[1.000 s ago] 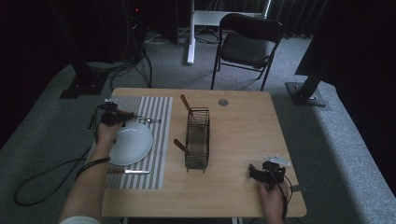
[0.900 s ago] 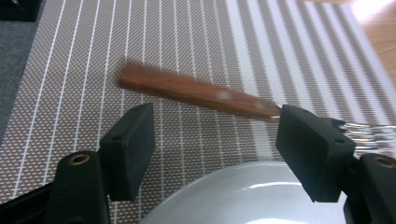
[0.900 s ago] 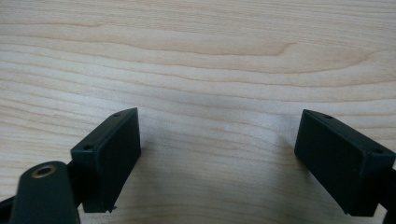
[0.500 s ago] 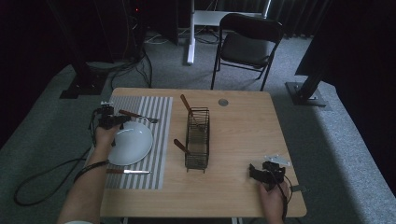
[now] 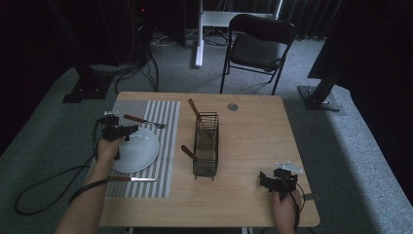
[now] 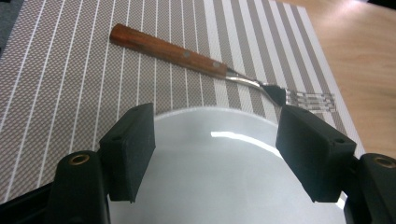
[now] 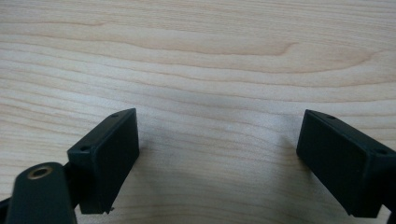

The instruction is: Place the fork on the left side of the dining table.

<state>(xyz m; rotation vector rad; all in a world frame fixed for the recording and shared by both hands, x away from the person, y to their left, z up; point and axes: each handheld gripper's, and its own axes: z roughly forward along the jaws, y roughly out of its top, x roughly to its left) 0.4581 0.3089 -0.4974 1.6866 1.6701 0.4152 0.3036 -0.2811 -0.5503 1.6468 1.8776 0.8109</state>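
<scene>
Currently the left gripper (image 5: pixel 127 128) hovers with jaws apart over the plate (image 6: pixel 224 172), aligned toward the fork (image 6: pixel 219 72) on the placemat's (image 5: pixel 163 109) far edge; the right gripper (image 5: pixel 265 180) rests released near the desk's near right corner.

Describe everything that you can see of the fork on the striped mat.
The fork has a reddish-brown wooden handle with two metal rivets, a thin steel neck and steel prongs. It lies flat on the grey striped placemat, just beyond the far rim of the white plate, slanted, prongs toward the bare wooden table. Nothing grips it.
</scene>
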